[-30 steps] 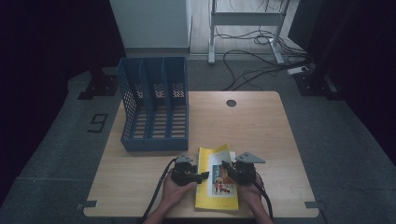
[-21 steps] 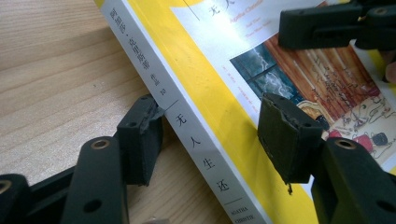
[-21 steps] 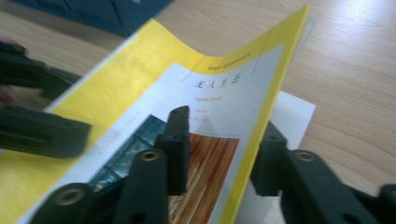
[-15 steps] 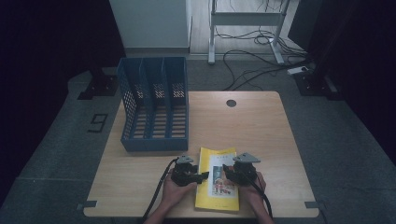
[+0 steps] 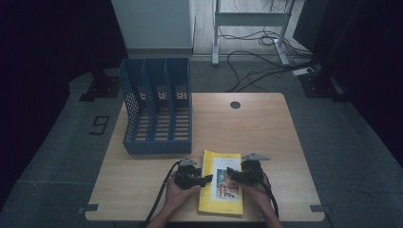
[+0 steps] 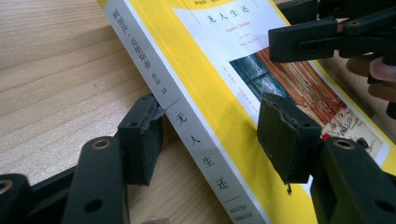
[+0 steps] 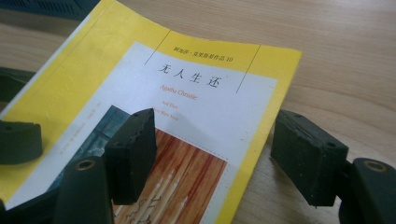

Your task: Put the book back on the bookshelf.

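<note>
yellow book lies flat near the front of the desk | left gripper and right gripper have moved in at its two sides | both jaws apart, straddling the edges | probably about to lift

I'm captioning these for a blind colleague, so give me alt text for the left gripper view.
A yellow paperback book lies on a wooden table, its white spine running diagonally between the two open black jaws of the left claw, one jaw beside the spine and one over the cover. The right claw reaches over the cover at upper right.
</note>
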